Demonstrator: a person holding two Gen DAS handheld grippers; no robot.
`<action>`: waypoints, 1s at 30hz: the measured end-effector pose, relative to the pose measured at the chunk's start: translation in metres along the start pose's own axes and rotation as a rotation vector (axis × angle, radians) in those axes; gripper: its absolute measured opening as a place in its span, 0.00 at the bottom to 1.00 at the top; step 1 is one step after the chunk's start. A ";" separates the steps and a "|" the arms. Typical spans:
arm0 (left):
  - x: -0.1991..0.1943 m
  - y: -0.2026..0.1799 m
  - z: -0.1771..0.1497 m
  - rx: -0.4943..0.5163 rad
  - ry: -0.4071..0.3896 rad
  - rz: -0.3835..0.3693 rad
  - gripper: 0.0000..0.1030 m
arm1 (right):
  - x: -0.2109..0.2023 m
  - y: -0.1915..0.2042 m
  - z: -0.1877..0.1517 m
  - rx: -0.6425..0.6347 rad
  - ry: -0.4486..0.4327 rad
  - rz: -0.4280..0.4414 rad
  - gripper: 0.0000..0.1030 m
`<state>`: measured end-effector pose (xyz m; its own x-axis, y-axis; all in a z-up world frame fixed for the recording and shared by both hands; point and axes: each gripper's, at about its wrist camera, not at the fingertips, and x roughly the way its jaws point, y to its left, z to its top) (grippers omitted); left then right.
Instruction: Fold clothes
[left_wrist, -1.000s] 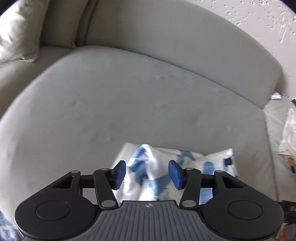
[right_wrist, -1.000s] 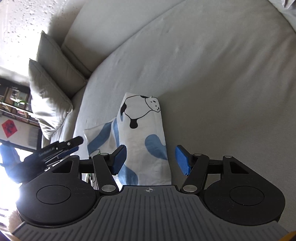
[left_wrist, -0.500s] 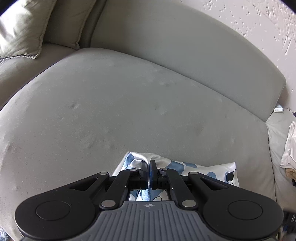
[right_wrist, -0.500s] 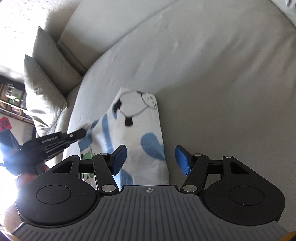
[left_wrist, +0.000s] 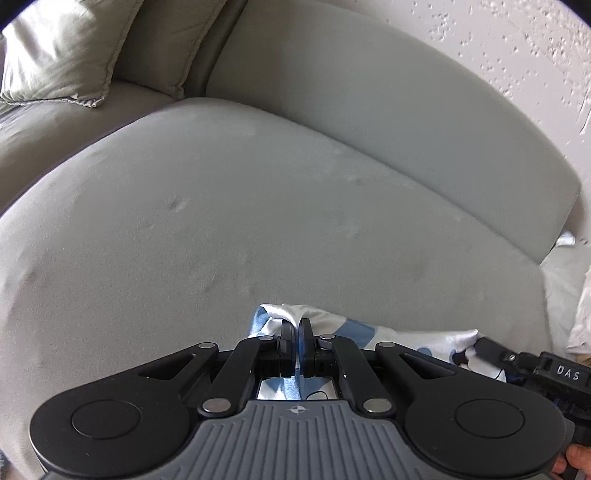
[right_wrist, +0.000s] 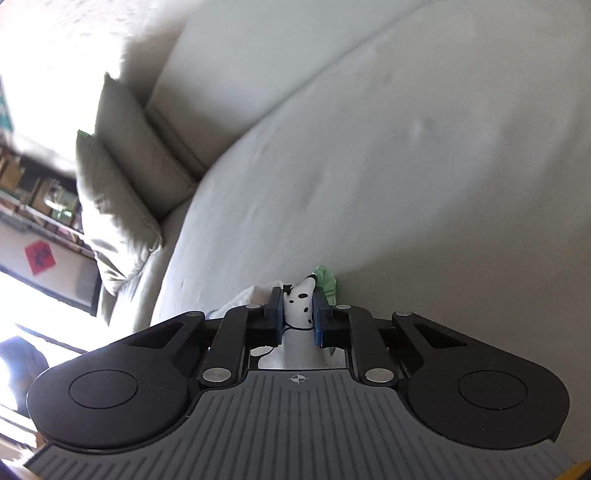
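Grey suede-like upholstery covers the broad sofa seat, matte and smooth but for a few shallow dimples, with a rounded backrest beyond it and wrinkled pale cushions far off to the upper left of the left claw. That claw is closed right down, its black pads pressed together on a raised pleat of the garment, a thin, slightly glossy white cloth printed with soft blue blotches; the cloth peaks at the pads and runs away to the claw's right, lying low on the seat. At the right end of the cloth, in the left wrist view, the dark tip of the right claw meets the fabric, its body marked "DAS", with a fingertip of the person's hand showing in the bottom corner. In the right wrist view the right claw is nearly closed, its blue pads clamping a bunched white fold of the same garment with black spots and a thin black line; a small green patch of the print pokes out just past the claw's right pad. The fabric stands pinched upright between the pads, above the pale seat cushion. Two upright cushions lean in the sofa corner, well to the claw's left.
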<state>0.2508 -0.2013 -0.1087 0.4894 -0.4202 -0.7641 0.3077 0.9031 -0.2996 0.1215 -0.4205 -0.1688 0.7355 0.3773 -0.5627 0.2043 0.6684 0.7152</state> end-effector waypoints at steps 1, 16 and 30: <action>0.001 -0.001 0.001 -0.003 -0.003 -0.016 0.01 | -0.003 0.001 0.000 -0.001 -0.028 -0.004 0.13; -0.054 -0.016 -0.031 0.136 -0.024 0.215 0.66 | -0.095 0.020 -0.006 -0.051 -0.123 -0.206 0.73; -0.145 -0.056 -0.142 0.270 0.016 0.095 0.65 | -0.212 0.021 -0.122 -0.212 -0.052 -0.204 0.62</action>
<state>0.0465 -0.1785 -0.0625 0.5143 -0.3311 -0.7911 0.4680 0.8814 -0.0647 -0.1089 -0.4085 -0.0853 0.7263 0.1920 -0.6600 0.2158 0.8479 0.4841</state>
